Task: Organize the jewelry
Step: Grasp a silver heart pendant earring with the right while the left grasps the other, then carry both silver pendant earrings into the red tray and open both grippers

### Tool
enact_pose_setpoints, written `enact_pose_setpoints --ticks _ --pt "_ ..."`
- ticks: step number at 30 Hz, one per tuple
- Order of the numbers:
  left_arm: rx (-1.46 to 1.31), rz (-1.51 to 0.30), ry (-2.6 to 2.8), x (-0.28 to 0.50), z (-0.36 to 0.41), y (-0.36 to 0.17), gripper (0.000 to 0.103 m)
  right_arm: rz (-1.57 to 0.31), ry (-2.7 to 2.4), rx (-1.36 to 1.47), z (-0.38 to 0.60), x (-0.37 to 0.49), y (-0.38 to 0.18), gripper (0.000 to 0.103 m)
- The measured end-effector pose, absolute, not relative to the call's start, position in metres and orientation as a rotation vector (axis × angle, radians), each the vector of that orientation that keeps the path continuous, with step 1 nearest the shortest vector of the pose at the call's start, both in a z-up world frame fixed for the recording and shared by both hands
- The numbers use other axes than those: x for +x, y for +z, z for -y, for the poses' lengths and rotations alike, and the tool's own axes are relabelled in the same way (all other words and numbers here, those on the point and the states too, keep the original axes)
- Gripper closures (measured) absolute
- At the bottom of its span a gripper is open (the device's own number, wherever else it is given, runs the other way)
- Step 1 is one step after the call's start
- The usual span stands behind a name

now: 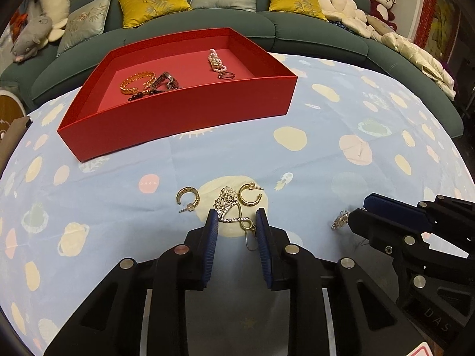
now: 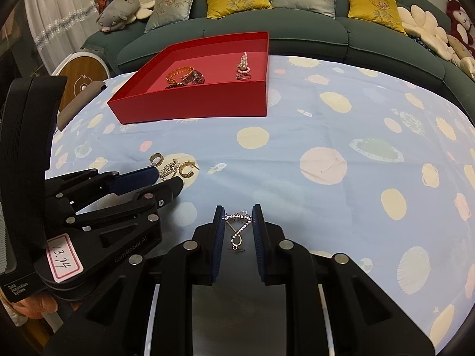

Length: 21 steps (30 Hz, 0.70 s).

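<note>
A red tray [image 1: 190, 121] [image 2: 202, 103] holds a gold bangle [image 1: 135, 81], a watch [image 1: 166, 80], dark beads, a pearl bracelet [image 1: 215, 60] and a ring [image 1: 227, 75]. On the cloth lie two gold hoop earrings [image 1: 187, 197] [image 1: 251, 197]. My left gripper [image 1: 236, 215] is open around a crystal drop earring [image 1: 230, 207]; it also shows in the right wrist view [image 2: 166, 179]. My right gripper [image 2: 237, 212] is open around a matching crystal earring [image 2: 237, 225]; its fingers [image 1: 386, 216] show in the left wrist view beside that earring [image 1: 340, 219].
The table has a light blue spotted cloth [image 2: 326, 136]. A green sofa [image 1: 207, 29] with cushions and plush toys stands behind it. A round wooden stool [image 2: 81, 80] stands at the left.
</note>
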<state>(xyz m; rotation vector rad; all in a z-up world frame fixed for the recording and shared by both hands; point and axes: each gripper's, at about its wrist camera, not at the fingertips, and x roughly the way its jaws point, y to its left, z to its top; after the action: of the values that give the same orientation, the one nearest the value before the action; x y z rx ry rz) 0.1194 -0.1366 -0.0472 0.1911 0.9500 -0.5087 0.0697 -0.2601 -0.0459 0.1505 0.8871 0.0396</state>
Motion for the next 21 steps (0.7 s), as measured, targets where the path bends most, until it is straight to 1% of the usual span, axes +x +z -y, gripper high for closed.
enact_pose_setpoints --ticks 1,10,21 --pt "0.184 -0.958 -0.519 0.120 0.136 -0.047 0.097 -0.886 0.038 0.152 0.261 0.069 -0.046 0.085" --pt "0.132 -0.973 -0.541 0.116 0.124 -0.038 0.097 -0.864 0.041 0.163 0.262 0.069 -0.037 0.085" --pt "0.060 -0.921 -0.550 0.112 0.098 -0.005 0.097 -0.830 0.057 0.167 0.253 0.070 -0.023 0.085"
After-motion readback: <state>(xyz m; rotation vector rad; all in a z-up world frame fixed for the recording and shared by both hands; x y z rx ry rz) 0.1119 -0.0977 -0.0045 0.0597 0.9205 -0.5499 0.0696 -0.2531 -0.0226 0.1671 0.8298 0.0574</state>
